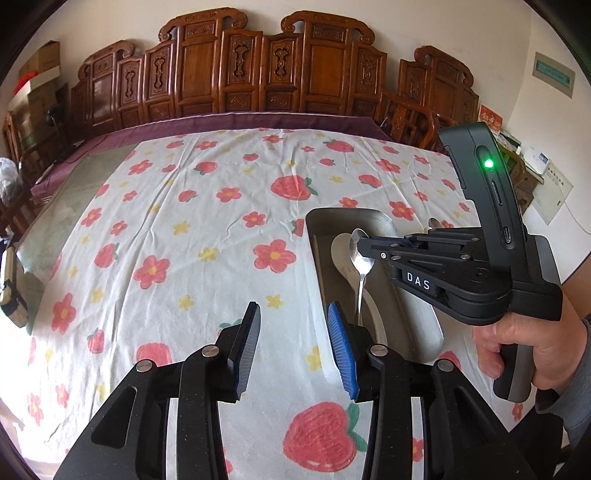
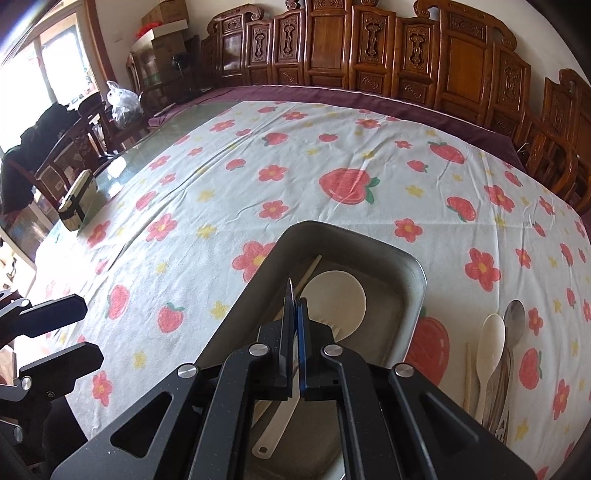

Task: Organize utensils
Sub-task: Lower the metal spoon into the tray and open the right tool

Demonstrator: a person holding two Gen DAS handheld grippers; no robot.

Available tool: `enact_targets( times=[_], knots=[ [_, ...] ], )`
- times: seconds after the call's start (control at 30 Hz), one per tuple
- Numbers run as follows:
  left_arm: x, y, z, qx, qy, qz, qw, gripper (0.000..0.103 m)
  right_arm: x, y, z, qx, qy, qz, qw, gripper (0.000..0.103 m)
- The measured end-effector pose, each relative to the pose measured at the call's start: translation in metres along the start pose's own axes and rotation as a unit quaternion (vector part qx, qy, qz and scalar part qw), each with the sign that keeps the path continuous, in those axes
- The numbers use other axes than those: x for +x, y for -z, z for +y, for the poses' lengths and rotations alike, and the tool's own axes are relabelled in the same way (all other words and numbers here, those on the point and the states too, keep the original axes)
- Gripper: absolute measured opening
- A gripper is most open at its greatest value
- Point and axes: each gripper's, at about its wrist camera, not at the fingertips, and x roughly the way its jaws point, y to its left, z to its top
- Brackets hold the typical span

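Overall, a large table is covered by a white cloth (image 1: 192, 229) printed with red flowers and strawberries; a purple under-cloth (image 1: 236, 123) shows at the far edge. Carved wooden panels (image 1: 258, 66) are lined along the back wall, with wooden chairs (image 2: 546, 155) at the right side. Cardboard boxes (image 2: 162, 22) are stacked in the far left corner, and a small box (image 2: 77, 201) is set near the left table edge.

A metal tray (image 2: 384, 254) is placed on the cloth. Inside it, a white rice paddle (image 2: 336, 299) and a chopstick (image 2: 310, 271) are seen. To the right of the tray, on the cloth, a white spoon (image 2: 489, 343), a metal spoon (image 2: 515, 317) and another chopstick (image 2: 468, 376) are laid together.

The right gripper (image 1: 356, 245), held by a hand (image 1: 532, 347), is positioned over the tray with its jaws closed. A steel spoon (image 1: 360, 258) is seen at its tips in the left wrist view, bowl up and handle running down into the tray; whether it is clamped cannot be told.

The left gripper (image 1: 291, 347) is held above bare cloth, just left of the tray, with its jaws apart and nothing between them.
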Motion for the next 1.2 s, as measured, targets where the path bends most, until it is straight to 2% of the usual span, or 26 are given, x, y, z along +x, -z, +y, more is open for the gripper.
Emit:
enact_targets(
  times=[0.13,0.33,0.43,0.47,0.5,0.57,0.6,0.63,0.73,0.93,1.1,1.2],
  knots=[
    [-0.002,-0.001,-0.005,0.001,0.000,-0.002,1.0000,0.037,-0.007,-0.001,-0.002,0.005,-0.019,-0.004,1.000,0.004],
    [-0.006,0.000,-0.015,0.007,0.000,-0.003,1.0000,0.041,-0.028,0.004,-0.010,0.014,-0.022,-0.020,0.999,0.004],
    [-0.007,0.000,-0.021,0.012,0.003,-0.005,0.9999,0.047,-0.050,0.020,-0.025,0.026,-0.019,-0.031,0.999,0.004],
    [-0.007,0.000,-0.025,0.015,0.003,-0.005,0.9999,0.053,-0.060,0.029,-0.032,0.030,-0.013,-0.035,0.999,0.005],
    [-0.008,0.000,-0.028,0.017,0.005,-0.006,0.9998,0.059,-0.066,0.035,-0.036,0.032,-0.010,-0.038,0.999,0.012],
    [-0.008,0.001,-0.034,0.021,0.009,-0.004,0.9997,0.059,-0.083,0.056,-0.051,0.037,0.008,-0.045,0.998,0.023],
    [-0.007,0.001,-0.038,0.021,0.010,-0.003,0.9997,0.063,-0.088,0.063,-0.058,0.038,0.015,-0.045,0.998,0.023],
    [-0.007,0.002,-0.041,0.022,0.012,-0.002,0.9997,0.076,-0.096,0.075,-0.067,0.040,0.028,-0.044,0.998,0.023],
    [-0.005,0.004,-0.056,0.030,0.017,-0.007,0.9994,0.084,-0.107,0.103,-0.093,0.054,0.051,-0.034,0.997,0.023],
    [0.005,0.009,-0.082,0.040,0.035,0.003,0.9986,0.093,-0.104,0.137,-0.135,0.090,0.072,-0.005,0.993,0.023],
    [0.008,0.014,-0.104,0.058,0.048,0.009,0.9971,0.093,-0.084,0.142,-0.148,0.111,0.055,0.016,0.992,0.023],
    [0.007,0.019,-0.111,0.063,0.052,0.012,0.9966,0.093,-0.069,0.139,-0.148,0.112,0.059,0.038,0.991,0.016]
  ],
)
